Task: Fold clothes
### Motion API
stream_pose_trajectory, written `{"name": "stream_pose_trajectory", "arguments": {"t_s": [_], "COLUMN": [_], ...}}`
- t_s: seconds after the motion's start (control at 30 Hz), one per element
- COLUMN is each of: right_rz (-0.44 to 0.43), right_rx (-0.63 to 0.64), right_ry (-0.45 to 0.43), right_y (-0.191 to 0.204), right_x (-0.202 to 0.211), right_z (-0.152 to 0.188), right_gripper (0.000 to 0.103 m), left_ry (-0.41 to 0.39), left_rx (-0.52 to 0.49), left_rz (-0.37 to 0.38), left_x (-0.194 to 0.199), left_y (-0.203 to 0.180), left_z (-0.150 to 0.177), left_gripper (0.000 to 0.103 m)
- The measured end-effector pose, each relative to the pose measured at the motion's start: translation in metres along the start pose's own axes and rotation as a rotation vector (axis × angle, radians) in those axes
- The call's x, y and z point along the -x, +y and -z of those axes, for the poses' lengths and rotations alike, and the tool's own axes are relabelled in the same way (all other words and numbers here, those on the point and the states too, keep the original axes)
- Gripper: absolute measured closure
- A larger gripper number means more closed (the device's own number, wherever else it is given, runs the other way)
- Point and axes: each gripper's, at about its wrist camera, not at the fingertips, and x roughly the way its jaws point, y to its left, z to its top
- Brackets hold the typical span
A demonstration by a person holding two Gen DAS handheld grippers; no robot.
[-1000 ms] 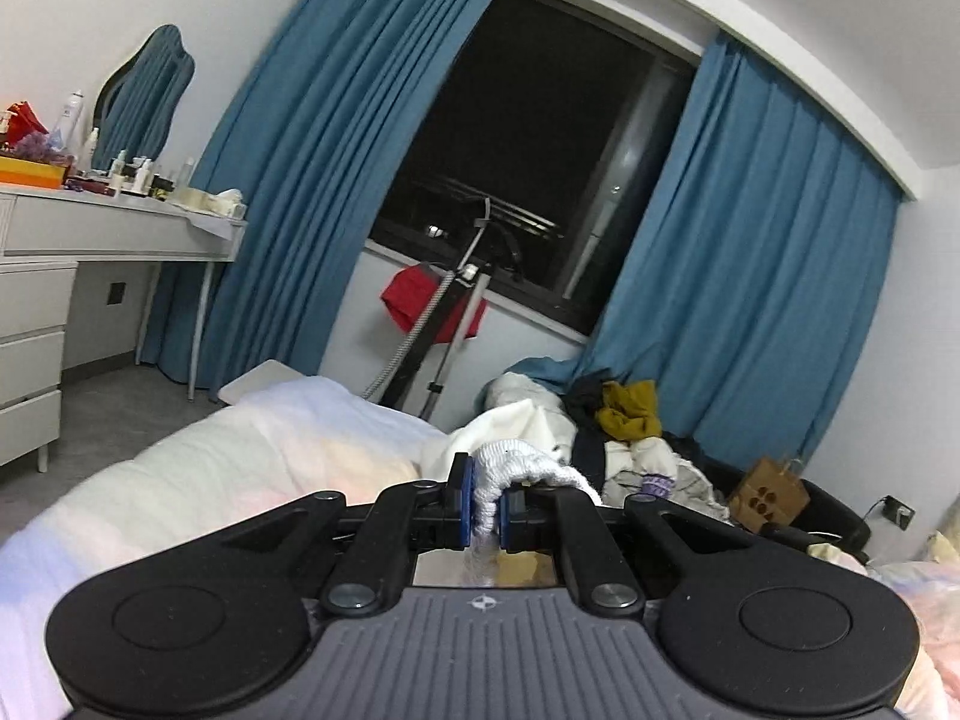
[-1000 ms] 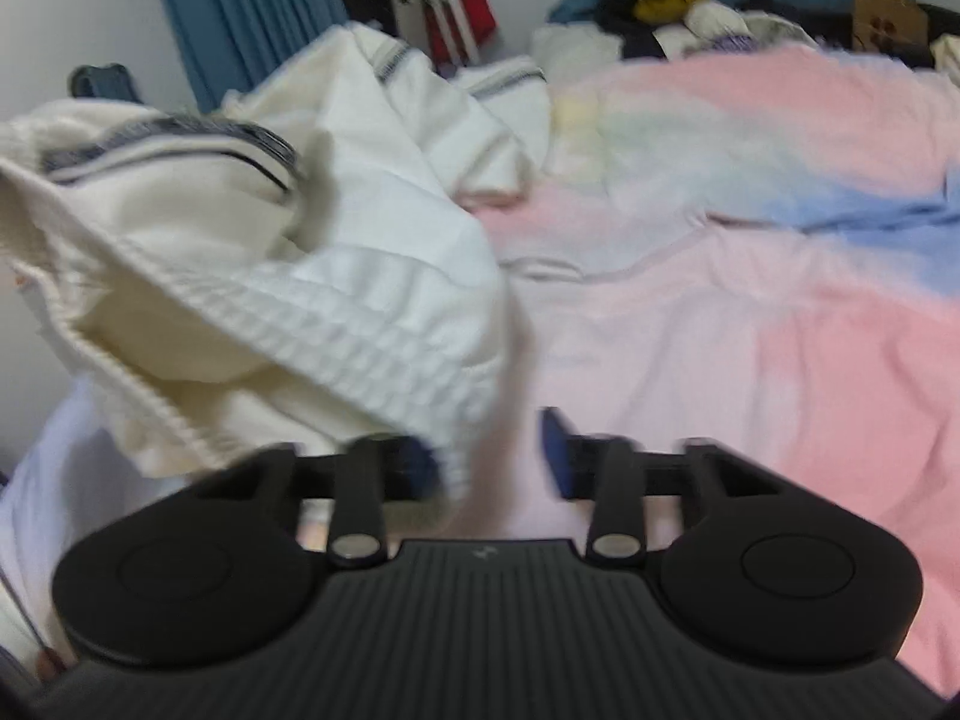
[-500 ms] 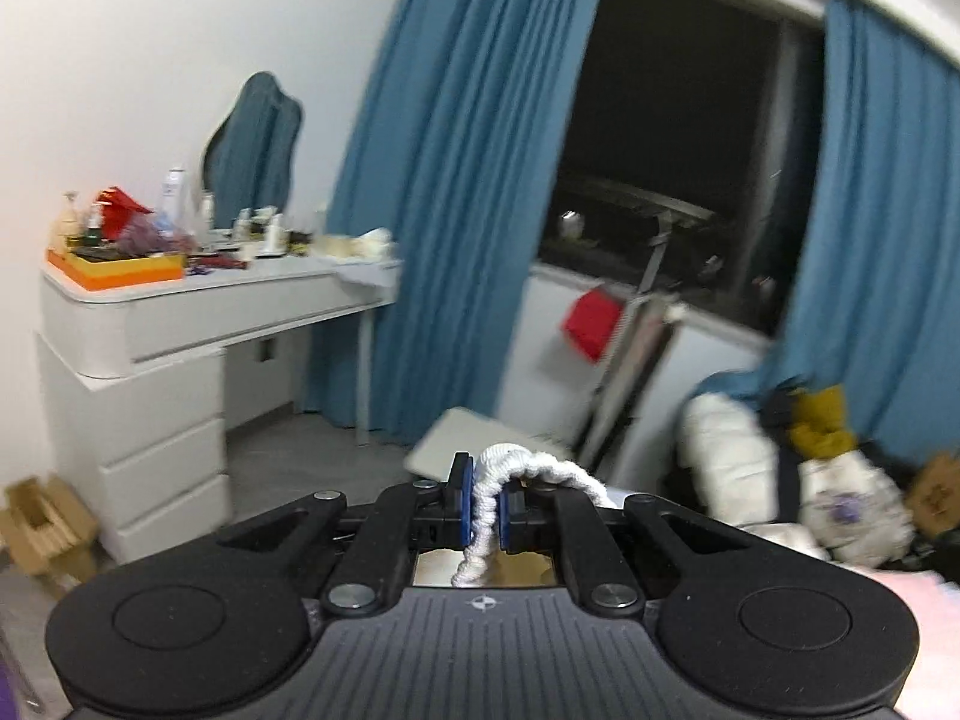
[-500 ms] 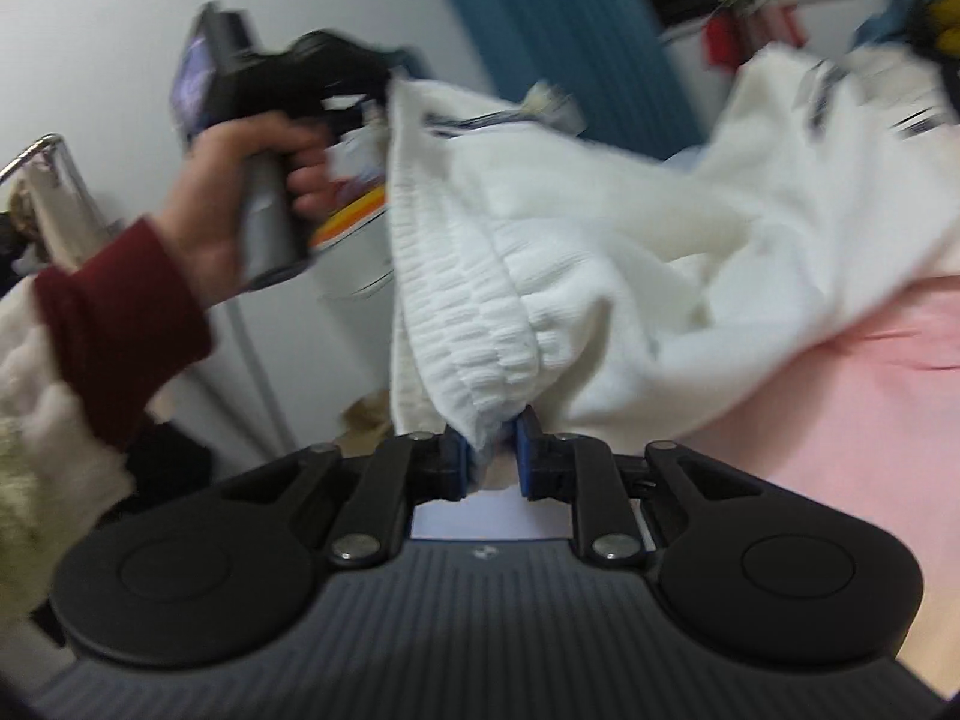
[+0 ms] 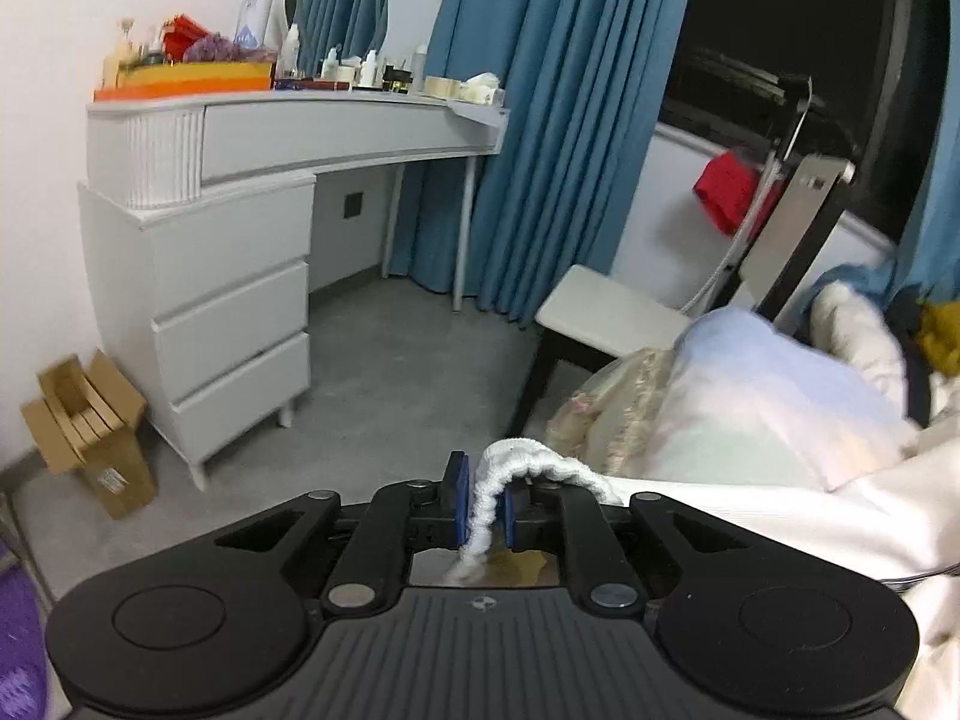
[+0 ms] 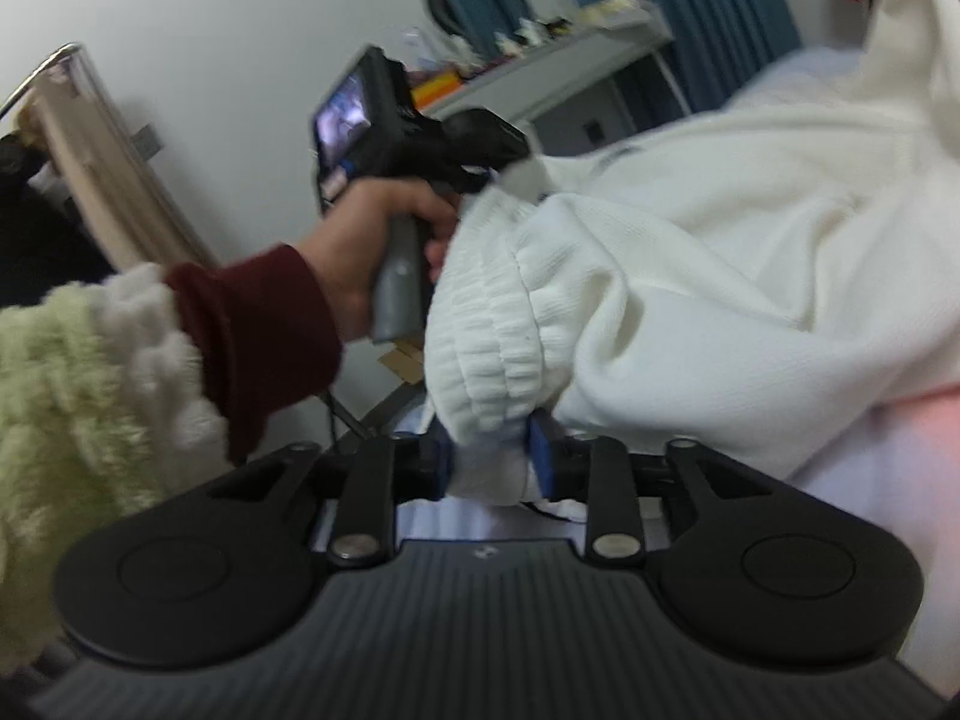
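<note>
Both claws' jaws have just been opening: our left claw (image 5: 483, 507) and right claw (image 6: 492, 462) barely pinch the white ribbed knit garment (image 6: 720, 252), draped toward three o'clock over the bed (image 5: 750, 408); release looks underway.

White ribbed-hem garment (image 6: 690, 252), bunched and draped, hem (image 5: 528, 468) lifted near, body trailing right over bed.

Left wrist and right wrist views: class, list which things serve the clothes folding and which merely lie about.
In use:
- white ribbed knit garment
- left gripper
- right gripper

Lying about:
- white dressing table
- brown cardboard boxes
- blue curtain
- red cloth
</note>
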Motion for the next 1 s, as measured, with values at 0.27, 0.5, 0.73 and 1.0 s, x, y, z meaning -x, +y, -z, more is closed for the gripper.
{"name": "stream_pose_trajectory", "arguments": {"t_s": [0.27, 0.5, 0.73, 1.0], "right_rz": [0.031, 0.149, 0.284, 0.425], "right_rx": [0.116, 0.182, 0.199, 0.185], "right_ry": [0.016, -0.031, -0.159, -0.292], "right_y": [0.02, 0.035, 0.025, -0.007], "right_x": [0.034, 0.08, 0.156, 0.239], "right_z": [0.012, 0.015, 0.008, 0.01], "right_gripper": [0.027, 0.02, 0.02, 0.02], "left_ry": [-0.035, -0.068, -0.115, -0.126], "left_rx": [0.036, -0.005, -0.095, -0.194], "left_rz": [-0.008, -0.049, 0.083, 0.268], "left_x": [0.074, 0.162, 0.246, 0.306], "left_y": [0.015, 0.001, -0.071, -0.185], "left_z": [0.016, 0.031, 0.057, 0.108], "left_gripper": [0.044, 0.031, 0.031, 0.027]}}
